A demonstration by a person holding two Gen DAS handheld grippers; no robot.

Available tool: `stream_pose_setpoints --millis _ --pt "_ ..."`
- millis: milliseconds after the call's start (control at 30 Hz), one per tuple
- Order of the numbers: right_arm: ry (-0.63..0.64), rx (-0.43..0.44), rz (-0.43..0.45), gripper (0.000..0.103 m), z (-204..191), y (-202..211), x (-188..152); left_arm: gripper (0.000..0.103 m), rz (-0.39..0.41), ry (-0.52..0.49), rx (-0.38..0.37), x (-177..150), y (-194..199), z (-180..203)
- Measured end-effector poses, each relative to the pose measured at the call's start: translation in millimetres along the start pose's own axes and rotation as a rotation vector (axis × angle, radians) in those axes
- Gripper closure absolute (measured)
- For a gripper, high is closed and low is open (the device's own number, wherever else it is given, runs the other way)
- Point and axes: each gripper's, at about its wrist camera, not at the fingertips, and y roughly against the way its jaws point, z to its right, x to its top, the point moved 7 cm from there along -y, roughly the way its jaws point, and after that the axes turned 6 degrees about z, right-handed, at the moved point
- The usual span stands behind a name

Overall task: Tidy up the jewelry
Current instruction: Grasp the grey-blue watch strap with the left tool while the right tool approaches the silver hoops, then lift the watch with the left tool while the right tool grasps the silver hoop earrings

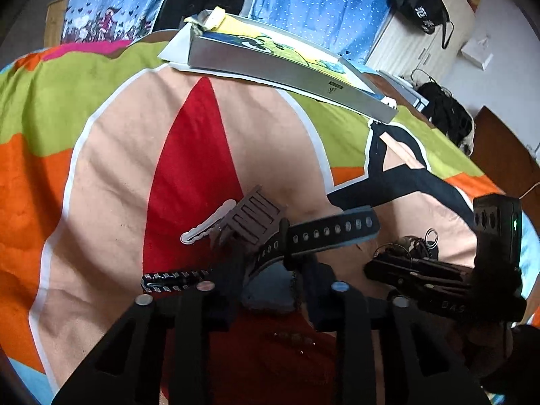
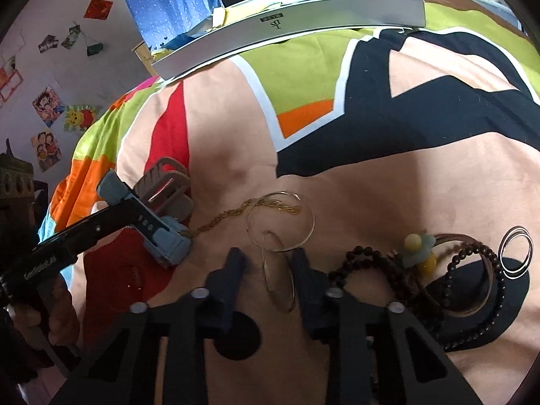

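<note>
Each tool is matte black: 2 triangular cut-out arms with 4 round silver screw heads. The right tool (image 2: 266, 263) has dark blue fingers; the left tool (image 2: 158, 233) carries grey-blue pads and white lettering.

Reading "DAS" in pale letters along the black body of the right gripper (image 1: 398, 266), far right. White Chinese characters, illegible, on the hanging black bag (image 1: 418, 3). Small, unreadable logo on the flat box (image 2: 287, 30), far side.

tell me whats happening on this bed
A person is sorting jewelry on a colourful bedspread with two handheld tools. The left tool is closed on a black watch strap. The right tool is open, straddling a thin hoop earring. A gold chain and dark bead bracelets lie nearby.
</note>
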Motion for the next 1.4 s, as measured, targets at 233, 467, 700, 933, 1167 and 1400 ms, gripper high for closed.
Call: stream_pose_setpoints --millis 233,467,700,933,1167,1400 --pt "0.037 -0.010 0.044 0.098 -12.2 15.8 -4.9 0.090 -0.012 0.034 0.004 -3.0 9.9 0.8" --pt "0.043 -0.002 0.084 0.099 -22.9 33.7 -12.3 0.093 -0.013 0.124 -0.038 -3.2 32.8 -1.6" --pt "0.085 0.021 0.108 0.099 -36.8 51.0 -16.0 0.094 0.037 0.118 -0.032 9.9 56.4 5.8" --pt "0.131 0.066 0.092 0.099 -45.5 67.3 -4.5 0.094 0.032 0.106 -0.031 29.8 71.5 19.7" --pt "0.146 0.097 0.084 0.100 -42.9 67.5 31.4 0.094 0.028 0.138 -0.042 72.0 58.7 16.3" --pt "0.209 0.134 0.140 0.100 -50.9 69.4 114.1 0.094 0.100 0.083 -0.070 141.8 42.6 23.7"
